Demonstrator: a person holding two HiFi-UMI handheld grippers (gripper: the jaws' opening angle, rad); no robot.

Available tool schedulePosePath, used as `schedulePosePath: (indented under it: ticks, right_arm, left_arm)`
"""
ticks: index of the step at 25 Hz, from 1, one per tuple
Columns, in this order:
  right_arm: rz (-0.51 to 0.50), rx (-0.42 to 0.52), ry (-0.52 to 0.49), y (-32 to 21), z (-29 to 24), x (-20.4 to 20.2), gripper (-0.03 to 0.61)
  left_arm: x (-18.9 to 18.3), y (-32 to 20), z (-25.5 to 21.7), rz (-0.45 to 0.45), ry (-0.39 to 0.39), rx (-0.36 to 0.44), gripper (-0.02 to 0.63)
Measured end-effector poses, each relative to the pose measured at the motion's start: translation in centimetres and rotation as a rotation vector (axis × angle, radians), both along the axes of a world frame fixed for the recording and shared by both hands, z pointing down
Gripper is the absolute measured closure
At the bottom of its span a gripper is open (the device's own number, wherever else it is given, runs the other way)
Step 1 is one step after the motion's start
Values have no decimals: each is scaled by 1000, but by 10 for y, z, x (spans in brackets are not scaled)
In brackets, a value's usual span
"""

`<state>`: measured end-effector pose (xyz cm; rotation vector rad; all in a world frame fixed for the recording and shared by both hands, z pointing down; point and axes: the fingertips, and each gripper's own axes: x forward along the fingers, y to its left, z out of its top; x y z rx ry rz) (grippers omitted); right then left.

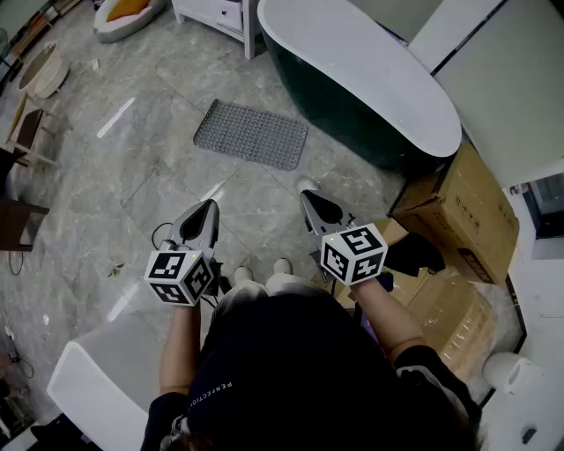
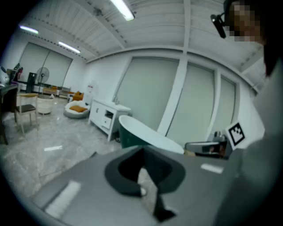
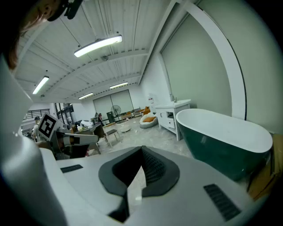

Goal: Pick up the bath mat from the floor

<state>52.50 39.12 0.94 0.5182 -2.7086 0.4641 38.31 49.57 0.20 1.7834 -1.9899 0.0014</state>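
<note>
The bath mat (image 1: 251, 134), grey and studded, lies flat on the marble floor beside the bathtub (image 1: 370, 75), well ahead of both grippers. My left gripper (image 1: 209, 208) is held in the air near the person's body, its jaws shut with nothing in them. My right gripper (image 1: 307, 195) hangs beside it, jaws also closed to a point and empty. In the left gripper view the shut gripper (image 2: 142, 151) aims toward the tub (image 2: 150, 137); the mat is hidden there. The right gripper view shows its closed gripper (image 3: 141, 150) and the tub (image 3: 225, 141) to the right.
Cardboard boxes (image 1: 467, 220) are stacked at the right, close to the right arm. A white cabinet (image 1: 220, 13) and a pet bed with an orange cushion (image 1: 128, 13) stand at the far end. A small wooden stool (image 1: 31, 132) is at the left, a white seat (image 1: 97, 379) near left.
</note>
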Motion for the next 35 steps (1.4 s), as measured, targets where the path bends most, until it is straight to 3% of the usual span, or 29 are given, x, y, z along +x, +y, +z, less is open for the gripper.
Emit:
schedulePosePath:
  ticks: [17, 25, 35]
  right_arm:
    - [-90, -75, 34, -45, 33, -3, 580]
    - [-95, -75, 67, -62, 43, -44, 580]
    - [-115, -78, 99, -72, 48, -162, 580]
  left_arm:
    - [1, -50, 25, -56, 6, -39, 608]
    - [-51, -59, 40, -84, 5, -54, 607]
    - [-154, -75, 52, -32, 28, -73, 607]
